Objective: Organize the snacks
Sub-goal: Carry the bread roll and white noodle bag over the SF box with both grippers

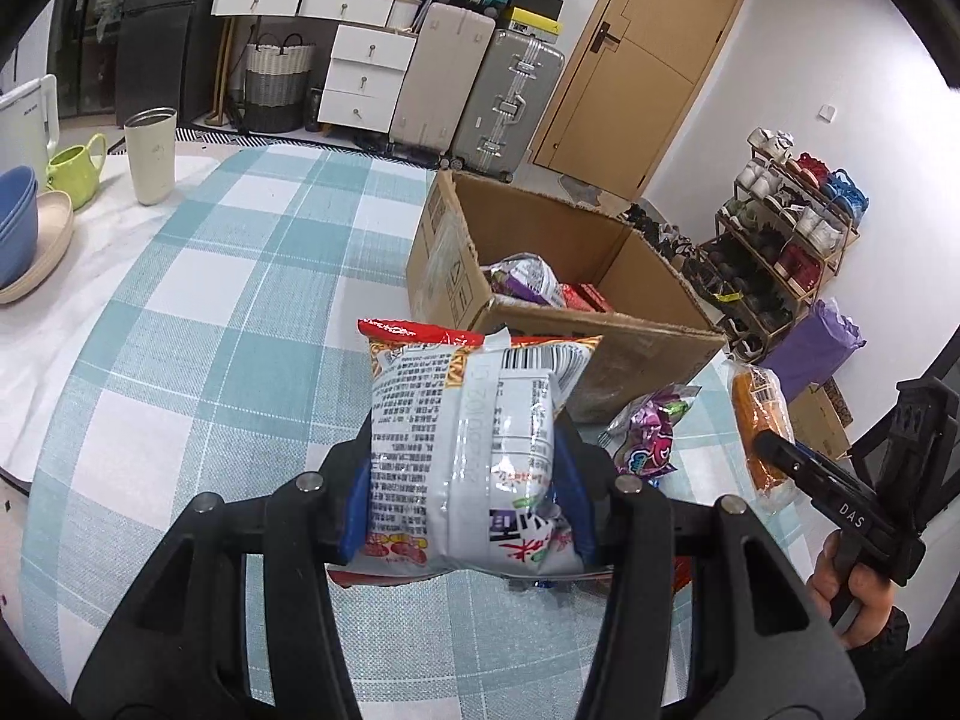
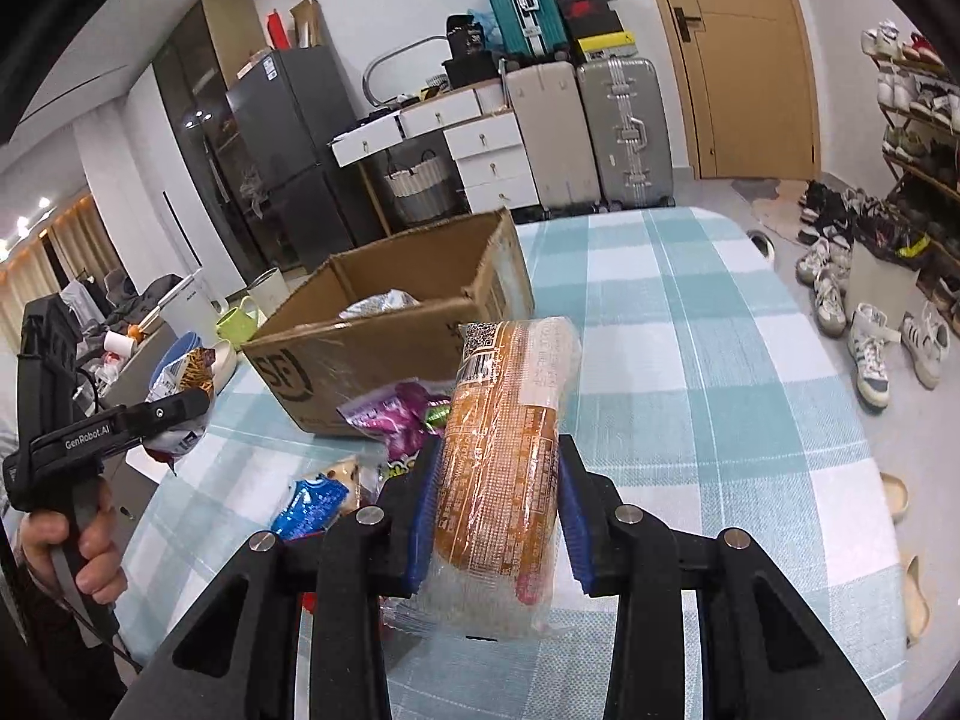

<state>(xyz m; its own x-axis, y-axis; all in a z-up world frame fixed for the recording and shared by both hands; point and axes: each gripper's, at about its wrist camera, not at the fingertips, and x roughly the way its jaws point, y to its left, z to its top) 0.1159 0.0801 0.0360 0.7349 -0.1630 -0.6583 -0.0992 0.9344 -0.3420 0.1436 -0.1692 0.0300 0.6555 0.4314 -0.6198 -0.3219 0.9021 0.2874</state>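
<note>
A: What am I holding?
B: My left gripper clamps a white-and-red printed snack bag; my right gripper clamps an orange clear-wrapped bread pack.
A: The brown cardboard box?
B: One o'clock, on the checked desk.

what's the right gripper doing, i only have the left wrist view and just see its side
Observer: The right gripper is shut on an orange bread pack, held off the table.
Operator: anything on the table below it
Observer: A blue packet lies by its left finger, near a purple bag.
Operator: what's printed on the box
Observer: The near wall of the box shows an SF logo, hidden in your view.
</note>
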